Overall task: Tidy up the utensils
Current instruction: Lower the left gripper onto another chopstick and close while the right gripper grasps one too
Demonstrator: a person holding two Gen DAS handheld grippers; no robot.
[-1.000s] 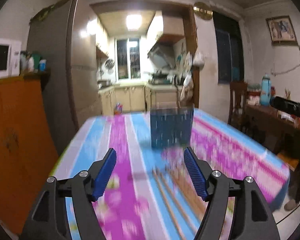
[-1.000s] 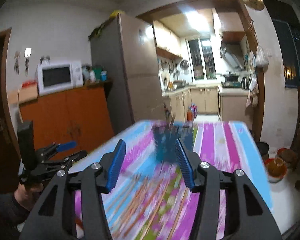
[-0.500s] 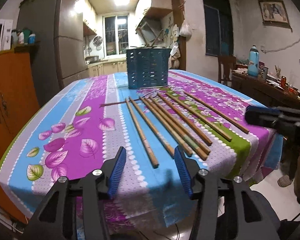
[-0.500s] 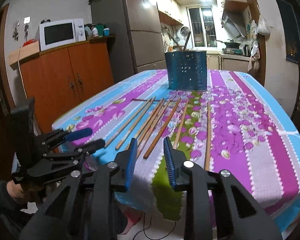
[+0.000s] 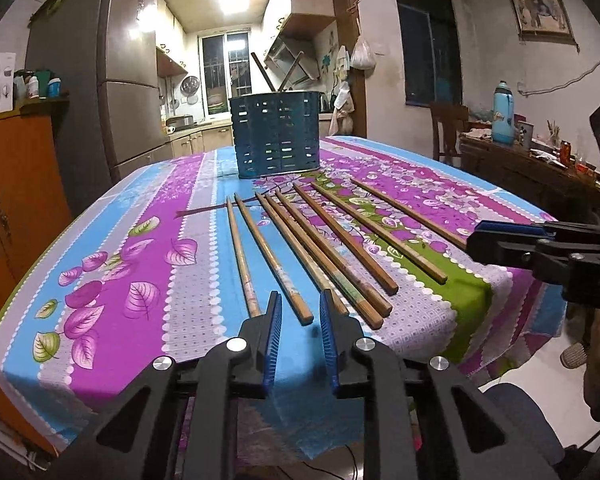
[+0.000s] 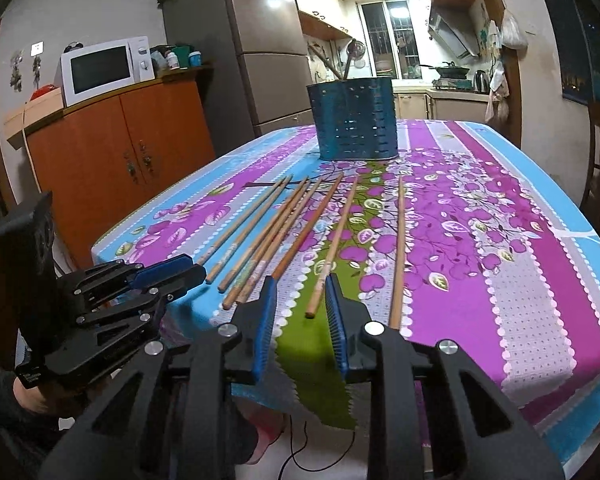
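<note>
Eight or so wooden chopsticks (image 5: pixel 320 240) lay in a row on the flowered tablecloth (image 5: pixel 140 280), before the blue perforated holder (image 5: pixel 278 136). Both the left gripper (image 5: pixel 300 312) and right gripper (image 6: pixel 300 300) had just narrowed their jaws, gripping nothing. The step seemed the approach; next, each must close on one near end.

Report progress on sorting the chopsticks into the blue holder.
Done: little; the blue holder has a couple of utensils. In hand: nothing. The left gripper has just been closing, empty; the right gripper is empty too. Left: all eight chopsticks on the tablecloth.
</note>
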